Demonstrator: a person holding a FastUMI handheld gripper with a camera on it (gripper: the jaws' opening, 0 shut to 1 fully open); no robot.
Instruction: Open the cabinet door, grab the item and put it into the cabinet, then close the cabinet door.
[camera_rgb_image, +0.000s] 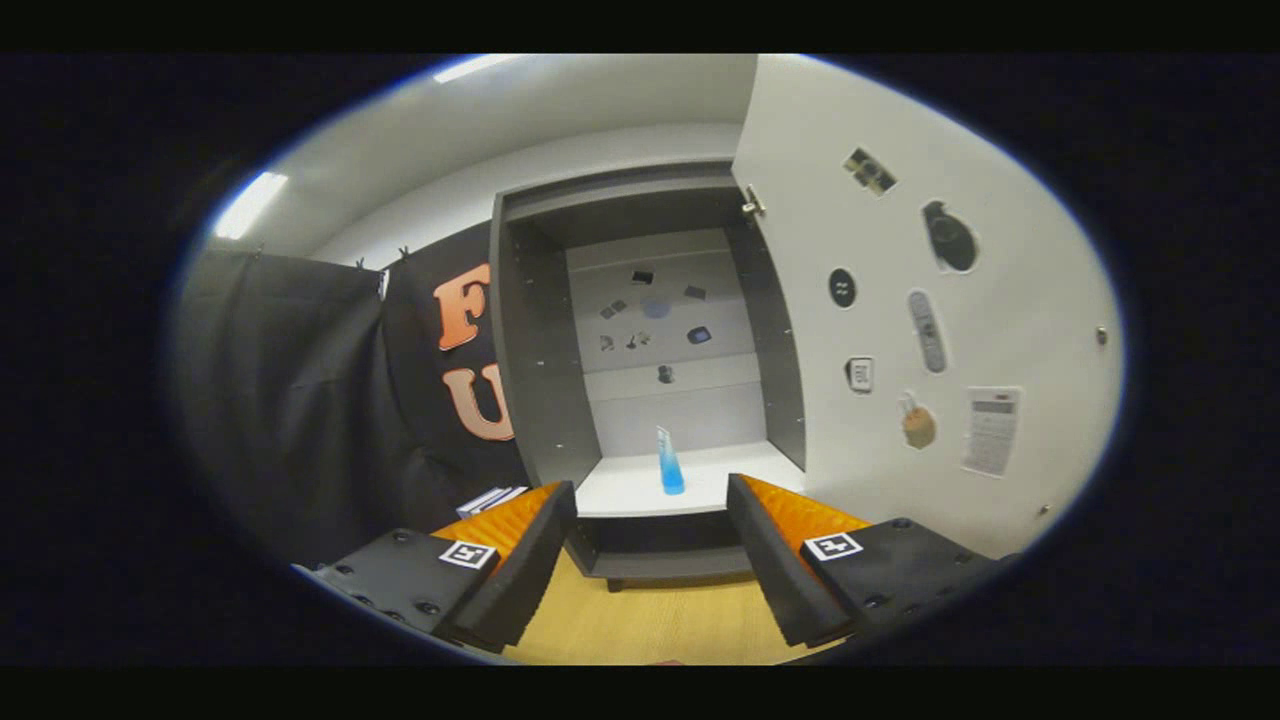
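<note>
A grey cabinet (530, 340) stands straight ahead with its white door (900, 300) swung open to the right. A small blue bottle (669, 462) stands upright on the cabinet's white bottom shelf (625, 490), beyond my fingers and about midway between them. My gripper (650, 565) is open, with nothing between its fingers, a short way back from the cabinet's front edge. Small stickers dot the cabinet's back panel.
The open door carries several picture stickers and reaches forward along the right side of my right finger (770, 560). Black cloth (300, 400) hangs to the left of the cabinet. A light wooden tabletop (650, 620) lies beneath the fingers.
</note>
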